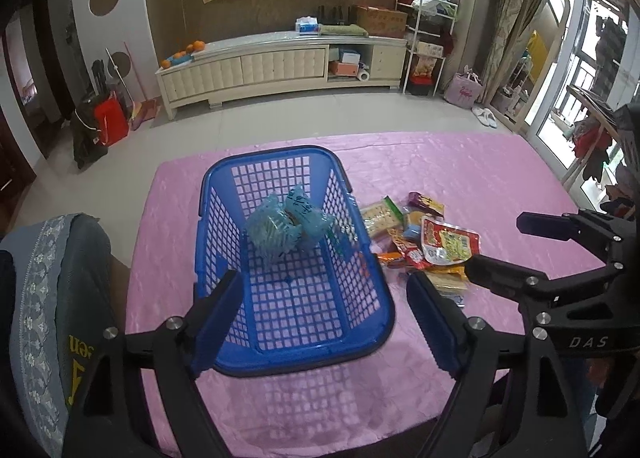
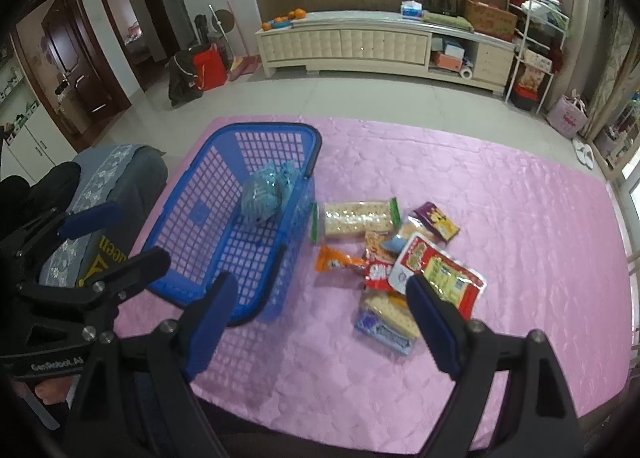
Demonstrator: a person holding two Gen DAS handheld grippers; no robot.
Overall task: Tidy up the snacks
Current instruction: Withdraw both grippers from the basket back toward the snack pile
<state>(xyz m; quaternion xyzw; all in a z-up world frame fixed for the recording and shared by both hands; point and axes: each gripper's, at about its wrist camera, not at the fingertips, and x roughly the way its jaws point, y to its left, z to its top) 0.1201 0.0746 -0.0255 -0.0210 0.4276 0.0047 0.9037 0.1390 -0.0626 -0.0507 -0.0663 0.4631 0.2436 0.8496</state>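
Observation:
A blue plastic basket stands on the pink table, with two light-blue packets leaning at its far end. My left gripper hovers open over the basket's near end, nothing between its fingers. Right of the basket lies a pile of snacks: a cracker packet with green ends, a red-and-yellow pouch, an orange packet, a purple one. My right gripper hangs open above the near side of that pile, holding nothing. Each gripper also shows at the edge of the other's view.
The pink cloth covers the whole table. A chair with a grey-blue lace cover stands close to the table's left edge beside the basket. Beyond the table are tiled floor and a low cream cabinet.

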